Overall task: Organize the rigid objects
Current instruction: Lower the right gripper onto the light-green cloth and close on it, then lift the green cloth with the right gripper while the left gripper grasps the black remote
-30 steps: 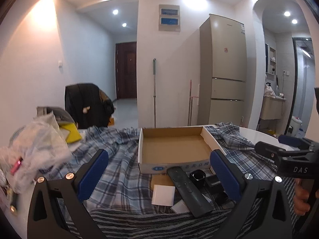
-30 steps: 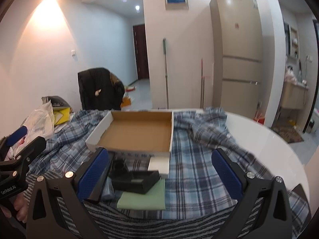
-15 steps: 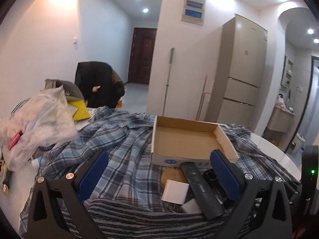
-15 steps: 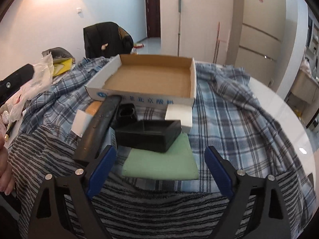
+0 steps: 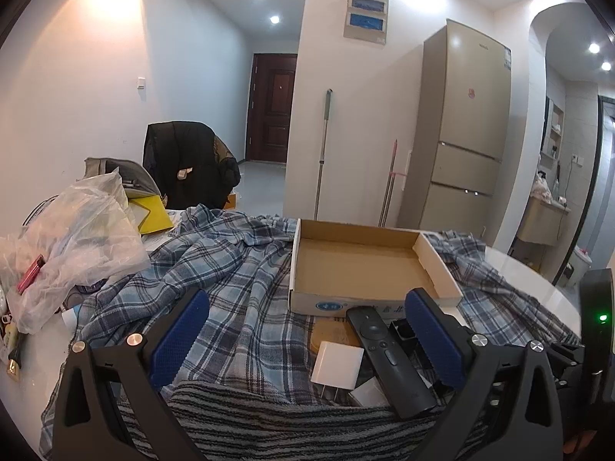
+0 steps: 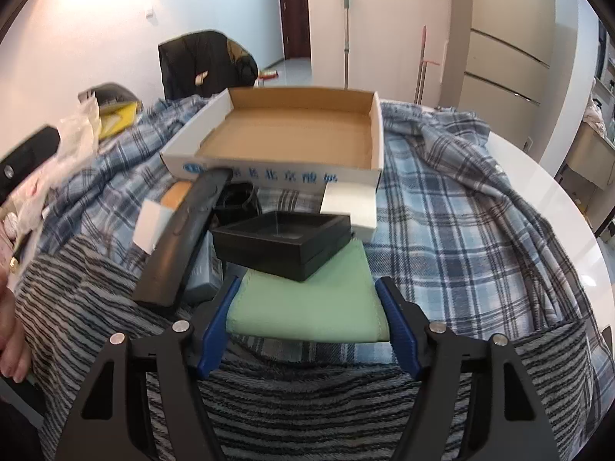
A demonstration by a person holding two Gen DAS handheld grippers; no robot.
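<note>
From your left wrist camera, your left hand-held gripper (image 5: pixel 305 340) is wide open with nothing in it. The cardboard tray (image 5: pixel 369 303) sits on the plaid cloth (image 5: pixel 230 269) just past the blue pads. The black remote (image 5: pixel 388 357) and the white charger (image 5: pixel 337 365) lie close in front of the tray's near wall. To the left, the cloth has free room up to the plastic bag (image 5: pixel 73 238).

From your right wrist camera, your right hand-held gripper (image 6: pixel 307 319) has just been closing. Its pads sit on both side edges of the green pad (image 6: pixel 307 299); whether they press it, you cannot tell. The black box (image 6: pixel 282 244) rests on the pad's far end. On the right, the white surface (image 6: pixel 557 207) shows bare.
</note>
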